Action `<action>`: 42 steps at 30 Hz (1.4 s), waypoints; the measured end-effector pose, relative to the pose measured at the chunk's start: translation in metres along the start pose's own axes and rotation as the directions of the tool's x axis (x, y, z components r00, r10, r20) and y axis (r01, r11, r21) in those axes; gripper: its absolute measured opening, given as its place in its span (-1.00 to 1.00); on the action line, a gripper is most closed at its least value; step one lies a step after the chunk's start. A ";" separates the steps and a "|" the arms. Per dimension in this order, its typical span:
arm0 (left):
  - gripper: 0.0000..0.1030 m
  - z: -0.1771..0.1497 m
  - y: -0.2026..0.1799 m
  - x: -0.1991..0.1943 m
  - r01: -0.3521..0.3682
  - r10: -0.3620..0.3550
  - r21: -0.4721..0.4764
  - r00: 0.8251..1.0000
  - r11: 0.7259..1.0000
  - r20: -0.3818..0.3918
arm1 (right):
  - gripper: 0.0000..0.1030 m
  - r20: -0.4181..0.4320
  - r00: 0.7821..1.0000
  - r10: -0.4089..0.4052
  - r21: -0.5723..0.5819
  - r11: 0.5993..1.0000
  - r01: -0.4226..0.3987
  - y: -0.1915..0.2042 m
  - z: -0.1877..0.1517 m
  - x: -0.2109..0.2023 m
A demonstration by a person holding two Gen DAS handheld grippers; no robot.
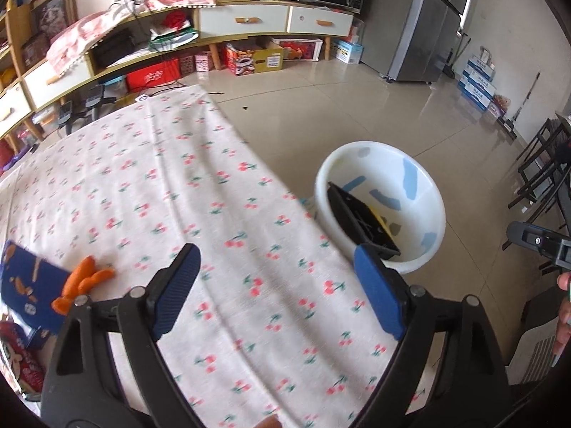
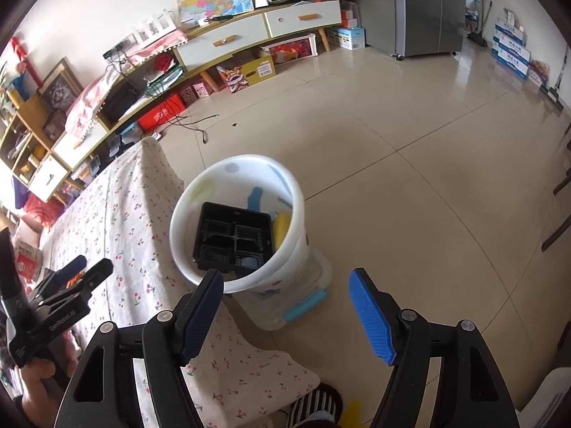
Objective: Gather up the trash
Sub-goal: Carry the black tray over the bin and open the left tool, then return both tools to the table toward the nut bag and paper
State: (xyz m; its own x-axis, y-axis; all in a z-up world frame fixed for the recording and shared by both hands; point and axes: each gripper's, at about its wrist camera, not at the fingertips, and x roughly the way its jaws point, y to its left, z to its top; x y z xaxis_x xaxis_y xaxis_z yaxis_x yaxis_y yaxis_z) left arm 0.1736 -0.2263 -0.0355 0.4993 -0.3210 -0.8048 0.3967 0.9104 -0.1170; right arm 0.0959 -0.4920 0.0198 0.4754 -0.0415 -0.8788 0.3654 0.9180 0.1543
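The white bin point(image 2: 237, 221) stands on the floor right beside the table point(image 1: 142, 185), so trash can drop straight in. A black plastic tray point(image 2: 233, 239) and something yellow already lie inside it. The right gripper point(image 2: 285, 308) hangs above the bin, wide open and empty. The left gripper point(image 1: 276, 285) is open too, over the cherry cloth. An orange snack piece point(image 1: 84, 280) and blue packet point(image 1: 26, 285) wait far from the bin, cut off at the edge.
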 end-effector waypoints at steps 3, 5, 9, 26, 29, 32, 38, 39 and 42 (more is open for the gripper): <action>0.73 -0.010 0.023 -0.014 -0.023 0.023 -0.031 1.000 0.999 -0.002 | 0.46 -0.002 1.000 0.008 -0.026 1.000 -0.008 0.015 -0.004 -0.001; 0.73 -0.017 0.037 -0.024 -0.042 0.042 -0.049 0.999 0.998 0.001 | 0.46 -0.002 1.000 0.018 -0.045 0.999 -0.018 0.026 -0.005 -0.002; 0.77 -0.028 0.062 -0.042 -0.082 0.083 -0.080 0.997 0.993 0.003 | 0.48 -0.003 0.999 0.050 -0.095 0.994 -0.050 0.053 -0.010 -0.005; 0.90 -0.091 0.152 -0.100 -0.164 0.159 -0.177 0.986 0.970 -0.043 | 0.62 -0.029 0.996 0.080 -0.266 0.960 -0.085 0.155 -0.041 -0.002; 0.91 -0.105 0.167 -0.107 -0.194 0.187 -0.188 0.981 0.963 -0.057 | 0.65 -0.036 0.996 0.083 -0.301 0.949 -0.090 0.175 -0.048 0.000; 0.92 -0.116 0.181 -0.114 -0.215 0.205 -0.208 0.976 0.954 -0.068 | 0.66 -0.045 0.995 0.089 -0.337 0.936 -0.099 0.195 -0.056 0.001; 0.93 -0.140 0.212 -0.128 -0.252 0.240 -0.271 0.968 0.929 -0.077 | 0.67 -0.069 0.992 0.101 -0.411 0.904 -0.120 0.236 -0.074 0.004; 0.93 -0.144 0.216 -0.130 -0.259 0.246 -0.281 0.966 0.924 -0.082 | 0.67 -0.075 0.992 0.100 -0.422 0.898 -0.123 0.242 -0.078 0.006; 0.93 -0.156 0.227 -0.135 -0.281 0.263 -0.306 0.960 0.910 -0.097 | 0.67 -0.090 0.991 0.094 -0.451 0.884 -0.125 0.255 -0.087 0.011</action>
State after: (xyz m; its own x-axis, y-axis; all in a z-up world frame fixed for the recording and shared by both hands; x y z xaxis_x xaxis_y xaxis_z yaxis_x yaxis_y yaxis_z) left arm 0.0762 0.0649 -0.0440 0.5088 -0.0429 -0.8598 -0.0148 0.9982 -0.0585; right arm 0.1248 -0.2236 0.0104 0.4341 0.0808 -0.8972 -0.0976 0.9943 0.0424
